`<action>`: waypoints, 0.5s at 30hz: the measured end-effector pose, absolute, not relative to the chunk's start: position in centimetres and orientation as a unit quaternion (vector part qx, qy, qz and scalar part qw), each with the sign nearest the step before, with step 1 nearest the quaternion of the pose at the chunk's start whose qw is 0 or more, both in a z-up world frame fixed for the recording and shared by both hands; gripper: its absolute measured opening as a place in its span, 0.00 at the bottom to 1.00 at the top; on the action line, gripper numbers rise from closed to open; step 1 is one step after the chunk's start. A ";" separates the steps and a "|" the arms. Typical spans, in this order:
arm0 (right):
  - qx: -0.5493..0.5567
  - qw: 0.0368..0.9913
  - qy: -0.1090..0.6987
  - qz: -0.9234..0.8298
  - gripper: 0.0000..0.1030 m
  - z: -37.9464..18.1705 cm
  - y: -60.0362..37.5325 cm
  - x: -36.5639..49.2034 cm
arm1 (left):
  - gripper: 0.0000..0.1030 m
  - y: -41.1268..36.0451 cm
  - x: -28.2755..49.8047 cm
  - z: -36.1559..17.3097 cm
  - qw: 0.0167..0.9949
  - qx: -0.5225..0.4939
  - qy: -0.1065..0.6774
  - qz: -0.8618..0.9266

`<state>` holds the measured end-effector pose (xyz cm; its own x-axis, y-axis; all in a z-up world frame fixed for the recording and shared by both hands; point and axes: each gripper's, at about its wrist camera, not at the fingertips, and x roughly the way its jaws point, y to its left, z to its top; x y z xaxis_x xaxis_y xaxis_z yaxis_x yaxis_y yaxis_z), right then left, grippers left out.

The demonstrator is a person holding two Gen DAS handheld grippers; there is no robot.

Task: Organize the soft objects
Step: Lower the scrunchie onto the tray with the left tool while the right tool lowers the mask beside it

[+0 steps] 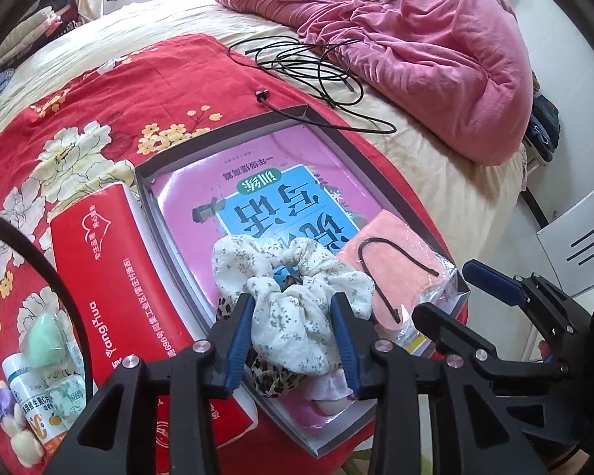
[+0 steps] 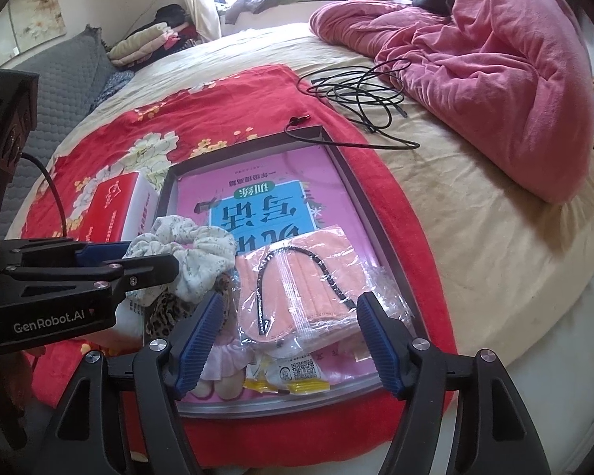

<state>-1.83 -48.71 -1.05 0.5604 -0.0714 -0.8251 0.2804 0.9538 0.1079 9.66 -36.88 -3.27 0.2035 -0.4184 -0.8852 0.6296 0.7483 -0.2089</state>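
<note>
A white floral scrunchie (image 1: 289, 297) (image 2: 194, 253) lies on a leopard-print scrunchie (image 1: 273, 380) (image 2: 170, 312) in a dark-rimmed tray (image 1: 348, 134) (image 2: 352, 182) lined with a pink book. My left gripper (image 1: 293, 316) (image 2: 146, 259) stands over it, open, with the loose white fabric between its blue pads. A pink face mask in a clear packet (image 2: 297, 289) (image 1: 400, 261) lies in the tray's near right part. My right gripper (image 2: 289, 304) (image 1: 443, 291) is open wide astride the packet, and its pads do not press on it. A pink frilly item (image 2: 221, 356) is partly hidden underneath.
A red box (image 1: 111, 269) (image 2: 111, 209) lies left of the tray on a red floral cloth (image 1: 99, 99). A black cable (image 1: 316, 67) coils behind, beside a heaped pink duvet (image 1: 435, 51). Small bottles and a green sponge (image 1: 39, 344) sit near left. Yellow sachets (image 2: 285, 384) lie at the tray's front.
</note>
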 end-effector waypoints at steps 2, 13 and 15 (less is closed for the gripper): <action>0.114 0.877 0.456 -0.102 0.70 -0.9 -48.8 -1.8 | 0.40 -36.9 9.6 -3.2 0.769 0.099 0.531 -0.341; 0.109 0.877 0.454 -0.108 0.72 -0.4 -48.6 -2.1 | 0.53 -36.5 9.2 -2.5 0.774 0.100 0.522 -0.344; 0.109 0.878 0.454 -0.109 0.72 -0.3 -48.6 -2.2 | 0.54 -36.5 9.2 -2.3 0.775 0.099 0.520 -0.344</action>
<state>-2.19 -48.56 -0.34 0.5642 -0.0918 -0.8205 0.2906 0.9523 0.0932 9.18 -36.49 -2.28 0.2212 -0.4312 -0.8747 0.6368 0.7432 -0.2054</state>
